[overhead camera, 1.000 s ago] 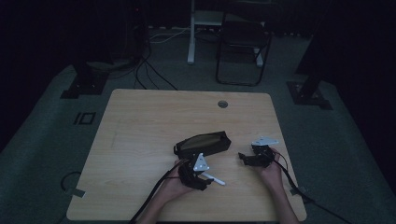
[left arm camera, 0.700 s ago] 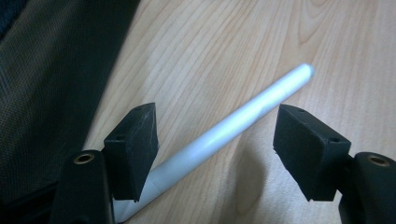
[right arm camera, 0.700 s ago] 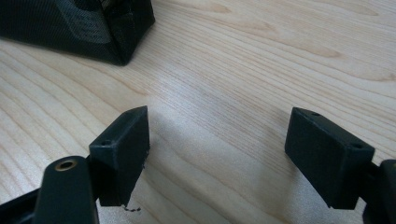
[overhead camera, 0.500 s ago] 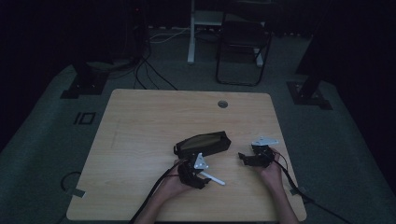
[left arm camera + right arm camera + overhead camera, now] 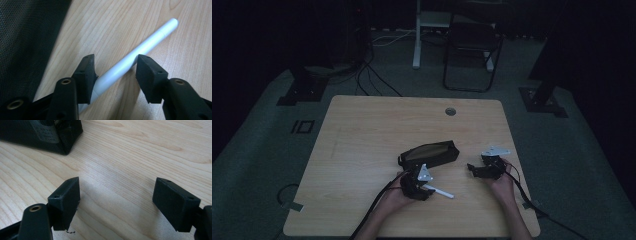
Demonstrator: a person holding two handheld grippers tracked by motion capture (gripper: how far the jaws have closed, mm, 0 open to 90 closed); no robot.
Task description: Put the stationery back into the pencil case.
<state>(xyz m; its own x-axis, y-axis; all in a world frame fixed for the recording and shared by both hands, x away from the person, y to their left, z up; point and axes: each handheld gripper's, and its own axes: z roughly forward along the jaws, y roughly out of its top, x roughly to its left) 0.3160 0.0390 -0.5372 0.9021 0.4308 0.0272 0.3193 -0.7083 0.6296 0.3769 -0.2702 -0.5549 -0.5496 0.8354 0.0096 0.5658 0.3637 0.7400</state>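
Two tongs point(image 5: 426, 190) point(image 5: 473, 169) near table point(image 5: 362, 130) edge.

Legible text: none. Black mesh pouch point(image 5: 42, 135): a pale label panel on its end wall carries print too blurred to read (right gripper view). White pen point(image 5: 135, 60): barrel plain, unmarked. Worktop point(image 5: 362, 135): bare wood grain, no lettering or signs.

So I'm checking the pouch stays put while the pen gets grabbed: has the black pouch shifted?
No. The black pouch lies at the same spot below the table's grommet hole.
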